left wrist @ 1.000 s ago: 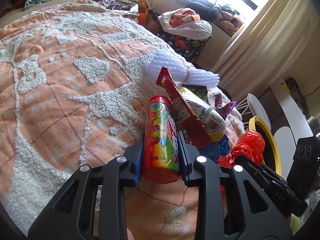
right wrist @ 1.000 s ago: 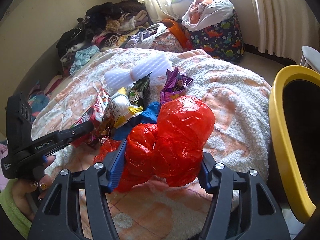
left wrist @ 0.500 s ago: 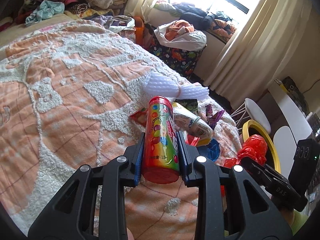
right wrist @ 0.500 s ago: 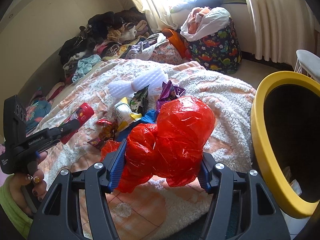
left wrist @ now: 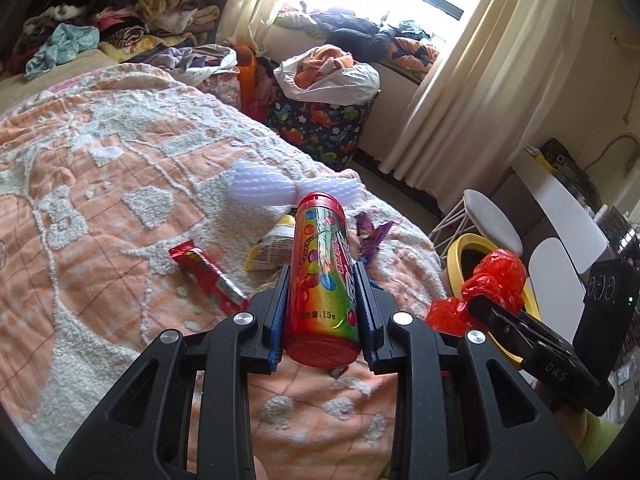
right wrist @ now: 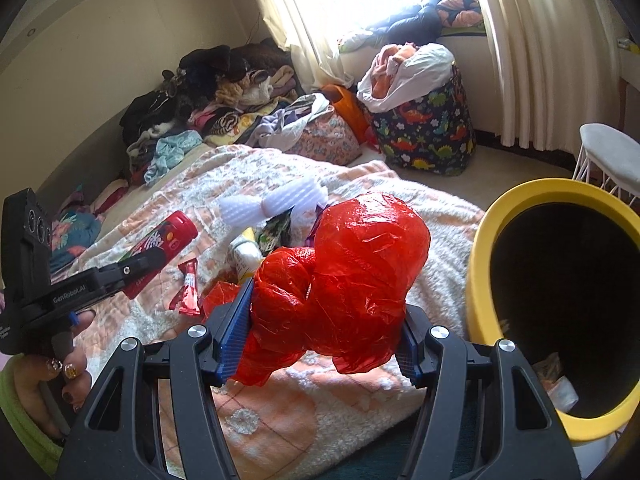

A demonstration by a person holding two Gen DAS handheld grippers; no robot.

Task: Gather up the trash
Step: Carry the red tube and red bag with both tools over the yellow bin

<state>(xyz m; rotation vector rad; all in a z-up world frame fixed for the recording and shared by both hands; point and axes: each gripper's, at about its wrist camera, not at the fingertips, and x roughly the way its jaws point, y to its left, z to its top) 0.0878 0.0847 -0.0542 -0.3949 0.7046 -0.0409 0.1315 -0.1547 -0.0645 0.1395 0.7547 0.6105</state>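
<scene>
Both tools loaded, left tool clamping the red candy tube, right tool gripping the crumpled red plastic bag near the yellow-rimmed bin; nothing dropped yet, wrappers left on bed.

An orange and white tufted bedspread carries the litter. Ahead of the left gripper lie a red wrapper, a yellow packet and white foam netting
</scene>
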